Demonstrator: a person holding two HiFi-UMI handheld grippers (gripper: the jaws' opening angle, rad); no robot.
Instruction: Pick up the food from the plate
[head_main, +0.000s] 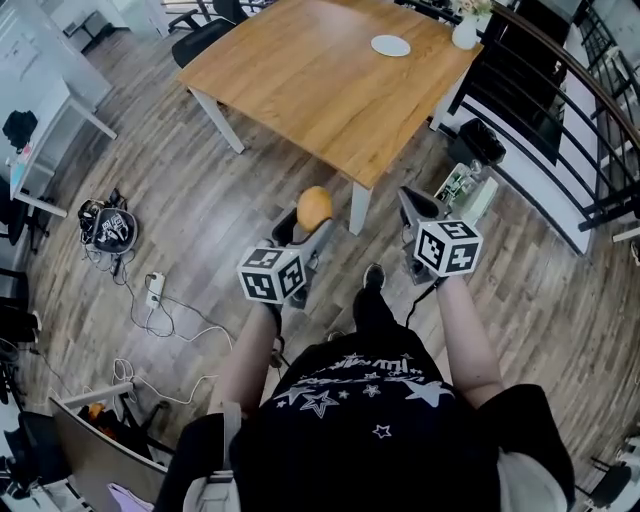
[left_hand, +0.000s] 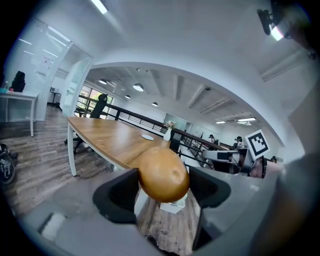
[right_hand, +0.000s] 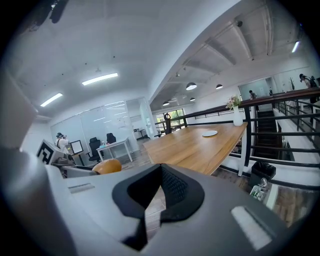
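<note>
Left hand-held gripper (head_main: 312, 222) has the round golden food (left_hand: 163, 174), a bun perhaps, clamped between wide-set jaws out over the floor, well away from the white plate (head_main: 390, 45) at the worktop's (head_main: 320, 80) far corner, while the right hand-held gripper (right_hand: 161, 175) alongside is empty, jaws together.

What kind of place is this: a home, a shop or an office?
Most likely an open-plan office. A large wooden table has a black office chair beside it, and glass-walled rooms with a white desk show in the right gripper view.
</note>
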